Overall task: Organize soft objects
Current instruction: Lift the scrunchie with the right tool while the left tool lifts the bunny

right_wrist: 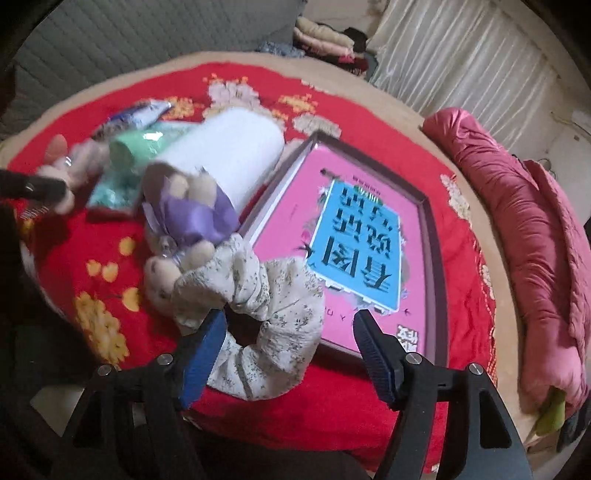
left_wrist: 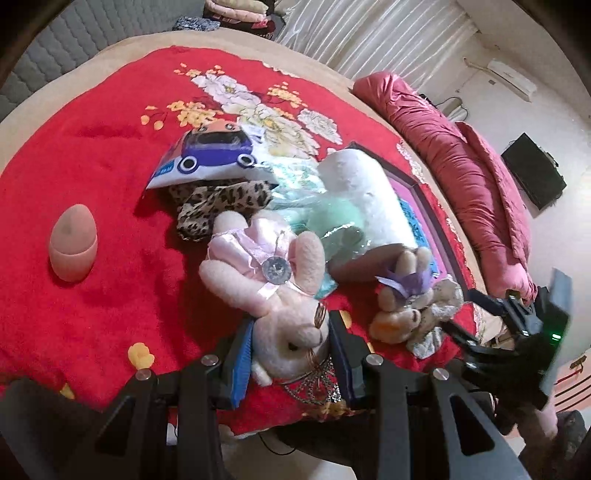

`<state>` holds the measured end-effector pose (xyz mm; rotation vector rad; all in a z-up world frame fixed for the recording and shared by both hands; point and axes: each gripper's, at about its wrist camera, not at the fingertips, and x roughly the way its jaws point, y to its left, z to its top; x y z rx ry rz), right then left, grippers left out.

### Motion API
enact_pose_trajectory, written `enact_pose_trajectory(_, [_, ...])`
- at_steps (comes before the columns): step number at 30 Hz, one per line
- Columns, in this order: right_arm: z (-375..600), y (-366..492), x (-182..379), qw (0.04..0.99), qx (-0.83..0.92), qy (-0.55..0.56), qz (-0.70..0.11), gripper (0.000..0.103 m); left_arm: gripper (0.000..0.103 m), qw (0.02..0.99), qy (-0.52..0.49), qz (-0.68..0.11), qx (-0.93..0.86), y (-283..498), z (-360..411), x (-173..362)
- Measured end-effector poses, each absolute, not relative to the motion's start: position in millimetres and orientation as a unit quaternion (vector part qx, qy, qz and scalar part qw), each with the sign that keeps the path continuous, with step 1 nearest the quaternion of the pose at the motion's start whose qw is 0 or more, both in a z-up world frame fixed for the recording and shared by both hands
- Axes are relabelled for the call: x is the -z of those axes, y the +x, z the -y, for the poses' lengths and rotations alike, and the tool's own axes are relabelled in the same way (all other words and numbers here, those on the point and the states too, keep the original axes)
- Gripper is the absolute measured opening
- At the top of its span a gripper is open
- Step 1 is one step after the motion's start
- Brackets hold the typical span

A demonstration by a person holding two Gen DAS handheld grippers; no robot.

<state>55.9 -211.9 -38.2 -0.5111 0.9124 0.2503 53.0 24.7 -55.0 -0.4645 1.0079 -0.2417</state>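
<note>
Between left hand-held gripper (left_wrist: 291, 354) pads: clamped pink rabbit (left_wrist: 266, 291), head nearest, body lengthwise away.

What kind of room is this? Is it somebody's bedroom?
Most likely a bedroom. There's a bed with a red flowery blanket, a rolled-up pink quilt along its side, and folded bedding stacked by the curtains.

Fuzzy plush rabbit (left_wrist: 291, 332); satin dress (left_wrist: 243, 247); fleecy red blanket (left_wrist: 92, 229).

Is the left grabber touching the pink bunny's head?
Touching. In the left wrist view, the left gripper has both blue pads pressed against the pink bunny head.
</note>
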Motion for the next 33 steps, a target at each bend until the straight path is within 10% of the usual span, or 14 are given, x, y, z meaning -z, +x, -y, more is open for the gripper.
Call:
enact_pose_trajectory(3, [215,63,44,0.859,-0.111,-0.243,-0.436,0.069,0.038,0.848,-0.213,-0.472,0.117,50,-22,49])
enact_pose_trajectory(6, [224,68,39,0.868,-0.101,-0.224,-0.432,0.027,0.038,0.852,-0.206,-0.466,0.117,47,-20,44])
enact_pose_trajectory(11, [243,74,30,0.882,-0.087,-0.174,-0.429,0.010,0.038,0.861,-0.198,-0.454,0.118,43,-16,33])
enact_pose_trajectory(19, [266,73,18,0.889,-0.098,-0.105,-0.434,0.010,0.038,0.874,-0.175,-0.435,0.126,38,-5,13])
enact_pose_trajectory(24, [267,53,12,0.878,-0.106,-0.062,-0.463,0.059,0.038,0.881,-0.164,-0.423,0.134,35,2,3])
enact_pose_trajectory(33, [283,49,30,0.850,-0.089,0.055,-0.516,0.063,0.038,0.888,-0.154,-0.410,0.142,30,7,-7])
